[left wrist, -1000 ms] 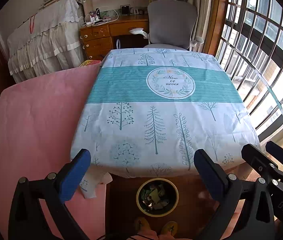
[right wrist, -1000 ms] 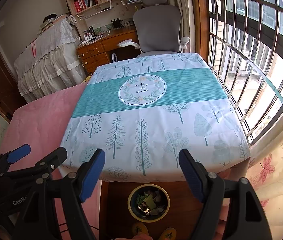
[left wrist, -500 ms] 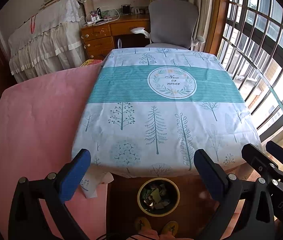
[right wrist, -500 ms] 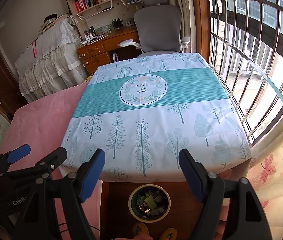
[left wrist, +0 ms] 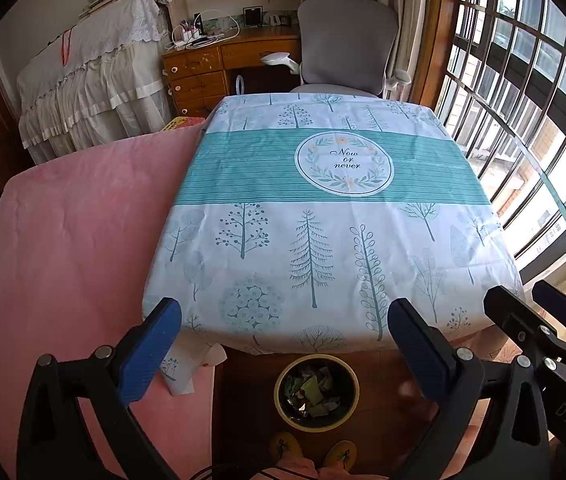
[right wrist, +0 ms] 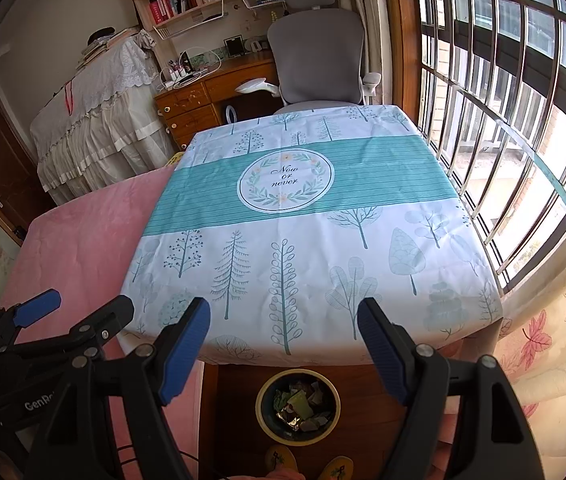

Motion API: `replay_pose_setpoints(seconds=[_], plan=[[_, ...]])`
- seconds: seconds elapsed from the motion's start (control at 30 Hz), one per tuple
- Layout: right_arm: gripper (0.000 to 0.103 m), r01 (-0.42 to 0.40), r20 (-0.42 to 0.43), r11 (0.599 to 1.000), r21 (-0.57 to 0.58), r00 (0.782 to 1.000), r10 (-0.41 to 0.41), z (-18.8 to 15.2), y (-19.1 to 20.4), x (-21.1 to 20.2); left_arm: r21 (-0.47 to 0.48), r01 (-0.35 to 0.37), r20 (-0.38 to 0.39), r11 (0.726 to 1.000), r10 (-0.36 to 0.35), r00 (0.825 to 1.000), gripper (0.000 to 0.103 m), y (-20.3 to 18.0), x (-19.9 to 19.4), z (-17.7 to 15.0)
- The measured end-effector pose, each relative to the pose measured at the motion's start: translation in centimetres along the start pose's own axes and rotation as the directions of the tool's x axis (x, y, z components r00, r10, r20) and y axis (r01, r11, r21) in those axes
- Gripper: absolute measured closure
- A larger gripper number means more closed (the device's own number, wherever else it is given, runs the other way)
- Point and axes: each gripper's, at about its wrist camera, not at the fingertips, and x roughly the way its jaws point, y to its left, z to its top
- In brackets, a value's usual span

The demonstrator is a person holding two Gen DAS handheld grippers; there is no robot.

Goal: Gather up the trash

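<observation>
A round yellow-rimmed trash bin point(left wrist: 316, 391) full of crumpled scraps stands on the wooden floor below the table's near edge; it also shows in the right wrist view point(right wrist: 298, 405). The table point(left wrist: 315, 216) has a white and teal tree-print cloth with no trash on it. My left gripper point(left wrist: 285, 328) is open and empty, held above the bin at the table's near edge. My right gripper point(right wrist: 283, 328) is open and empty beside it. Each gripper shows at the edge of the other's view.
A pink-covered surface point(left wrist: 71, 240) lies left of the table. A grey office chair point(left wrist: 347, 44) and a wooden desk point(left wrist: 219, 64) stand behind the table. A barred window point(right wrist: 515, 92) runs along the right. The person's yellow slippers point(left wrist: 311, 454) show below the bin.
</observation>
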Motion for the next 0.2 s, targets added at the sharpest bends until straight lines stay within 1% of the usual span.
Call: replay_pose_setpoints(seconds=[0.2], plan=[[0.026,0.000,0.000,1.000,0.001,1.000,0.000,-0.04,-0.01,0.01,0.001,0.001,-0.001,1.000,-0.001,1.000,0.001,-0.03,0.00,0.04]])
